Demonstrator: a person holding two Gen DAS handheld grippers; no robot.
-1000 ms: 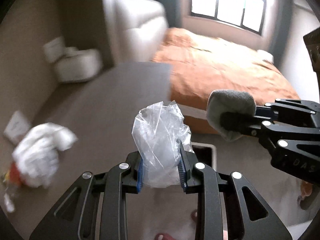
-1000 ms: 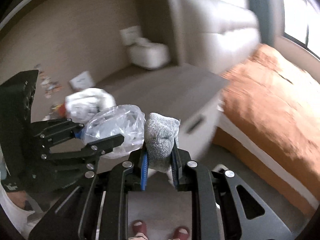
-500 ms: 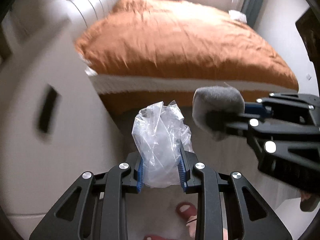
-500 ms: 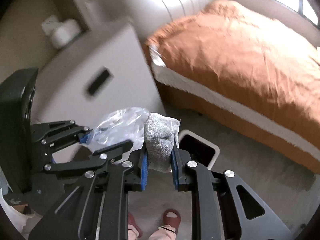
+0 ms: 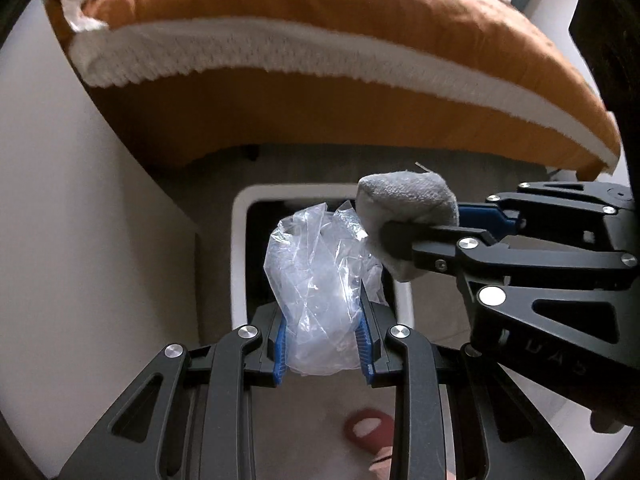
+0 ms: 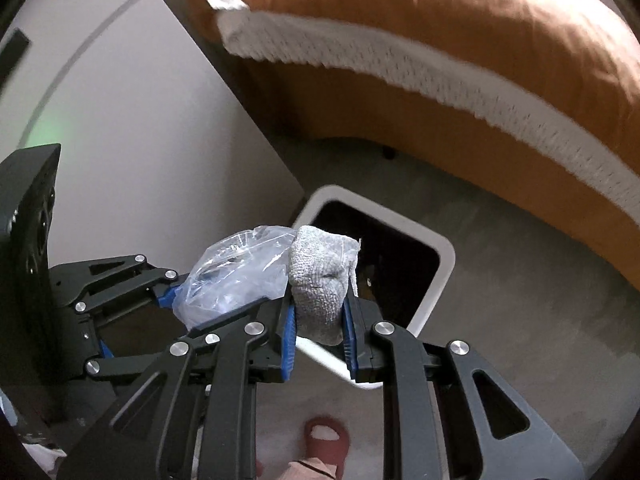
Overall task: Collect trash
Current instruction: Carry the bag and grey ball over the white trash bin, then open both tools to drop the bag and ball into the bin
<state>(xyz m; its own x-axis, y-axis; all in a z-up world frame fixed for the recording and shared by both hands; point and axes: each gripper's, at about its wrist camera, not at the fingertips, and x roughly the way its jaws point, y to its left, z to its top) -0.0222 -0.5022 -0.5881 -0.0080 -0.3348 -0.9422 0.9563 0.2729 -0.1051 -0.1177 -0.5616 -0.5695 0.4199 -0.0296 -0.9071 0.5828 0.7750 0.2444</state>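
Both tools lowered over white bin (image 5: 240,264) beside bed (image 5: 320,8); left tool (image 5: 324,340) grips plastic bag (image 5: 320,280), right tool (image 6: 318,332) grey cloth (image 6: 320,280).

Two black two-finger grippers with blue pads: left gripper (image 5: 323,340) and right gripper (image 6: 319,338). One crumpled clear plastic bag (image 5: 320,280), one grey knitted cloth wad (image 6: 320,280), one white-rimmed rectangular bin (image 6: 440,256). One orange-covered bed (image 5: 320,20), one red slipper (image 6: 326,436).

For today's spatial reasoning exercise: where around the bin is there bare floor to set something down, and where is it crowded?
Bare floor lies between the white-rimmed bin and the orange bed. Crowded: over the bin's mouth, where the left gripper holds a plastic bag and the right gripper a grey cloth.
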